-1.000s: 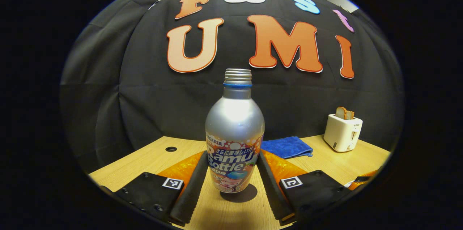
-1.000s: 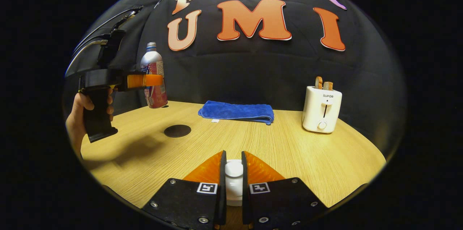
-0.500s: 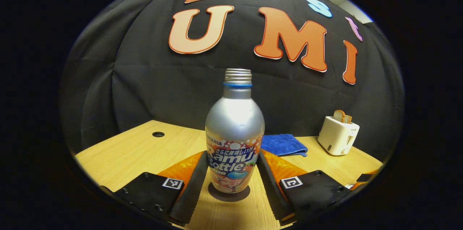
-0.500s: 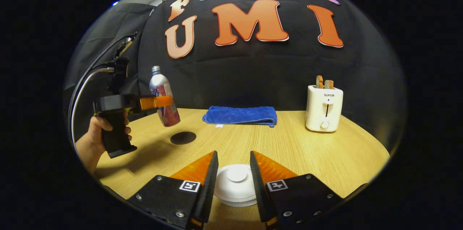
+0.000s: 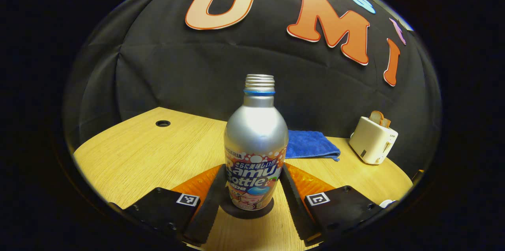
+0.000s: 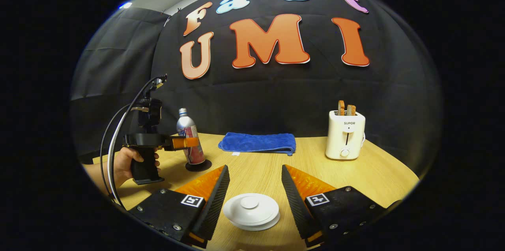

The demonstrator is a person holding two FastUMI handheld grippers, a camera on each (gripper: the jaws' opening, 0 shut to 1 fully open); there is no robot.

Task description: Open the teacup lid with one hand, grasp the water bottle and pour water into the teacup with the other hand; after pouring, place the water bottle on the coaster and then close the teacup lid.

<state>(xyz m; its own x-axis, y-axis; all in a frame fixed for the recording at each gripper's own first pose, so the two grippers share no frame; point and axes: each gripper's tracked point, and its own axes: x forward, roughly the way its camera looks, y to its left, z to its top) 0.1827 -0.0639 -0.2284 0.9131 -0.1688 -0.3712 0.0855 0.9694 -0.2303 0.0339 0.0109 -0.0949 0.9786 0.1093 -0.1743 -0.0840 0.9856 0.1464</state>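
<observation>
Bottle has come down: a second ago the water bottle (image 5: 256, 144) hung in the air above the table (image 5: 130, 152), half a second ago it was just over the coaster (image 5: 246, 211), now its base sits on that dark disc, upright, as the right gripper view also shows (image 6: 189, 142). Left gripper (image 5: 249, 197) still has both fingers pressed against the bottle's sides, so not let go yet. Right gripper (image 6: 252, 188) went from clamped on the knob of the teacup lid (image 6: 251, 211) to spread wide; lid now lies between the parted fingers, touching neither, looks set in place. The cup under the lid is hidden, can't confirm seating. Judgement: pouring is over, bottle-on-coaster step is basically done, lid closing looks done too; what's left is the left fingers releasing and backing off without tipping the bottle. Blue towel (image 6: 258, 143) and toaster (image 6: 345, 134) sit at the far edge, unchanged.
</observation>
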